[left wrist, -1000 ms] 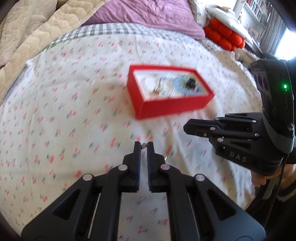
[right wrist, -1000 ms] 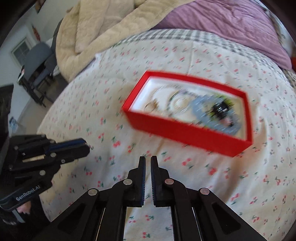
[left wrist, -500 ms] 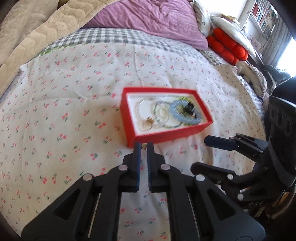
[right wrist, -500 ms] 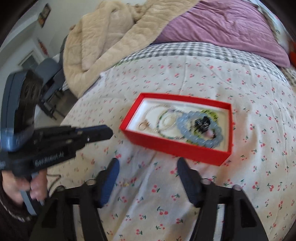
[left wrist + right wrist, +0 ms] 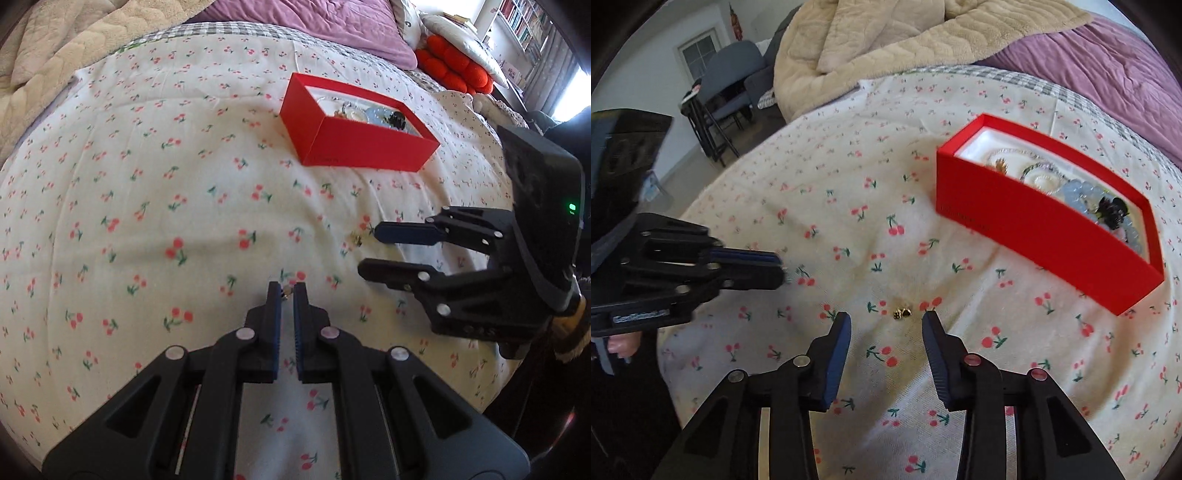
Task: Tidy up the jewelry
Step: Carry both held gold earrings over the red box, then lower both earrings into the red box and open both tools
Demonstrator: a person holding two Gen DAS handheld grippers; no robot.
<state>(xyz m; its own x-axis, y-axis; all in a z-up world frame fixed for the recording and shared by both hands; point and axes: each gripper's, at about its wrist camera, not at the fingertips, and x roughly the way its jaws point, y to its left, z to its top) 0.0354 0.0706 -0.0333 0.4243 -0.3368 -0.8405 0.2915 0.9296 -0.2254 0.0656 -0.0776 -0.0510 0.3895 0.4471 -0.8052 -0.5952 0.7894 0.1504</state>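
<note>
A red jewelry box point(image 5: 354, 133) sits on the cherry-print bedspread point(image 5: 155, 192); it also shows in the right wrist view point(image 5: 1045, 221), holding bracelets and a black piece. A small gold earring point(image 5: 902, 314) lies on the spread just ahead of my open right gripper point(image 5: 886, 325), between its fingertips. In the left wrist view the earring point(image 5: 356, 238) lies at the tip of the right gripper point(image 5: 373, 247). My left gripper point(image 5: 287, 290) is shut on a tiny metallic piece of jewelry point(image 5: 286, 291) at its tips. The left gripper point(image 5: 777, 269) shows at the left of the right wrist view.
A beige blanket point(image 5: 905, 48) and a purple cover point(image 5: 1108, 66) lie at the far side of the bed. Red cushions point(image 5: 454, 70) and a bookshelf stand far right. A chair point(image 5: 727, 85) stands beyond the bed's left edge.
My right gripper has opened and come down over the gold earring. Both grippers have pulled back from the red box. The left gripper stays shut on its small piece.
</note>
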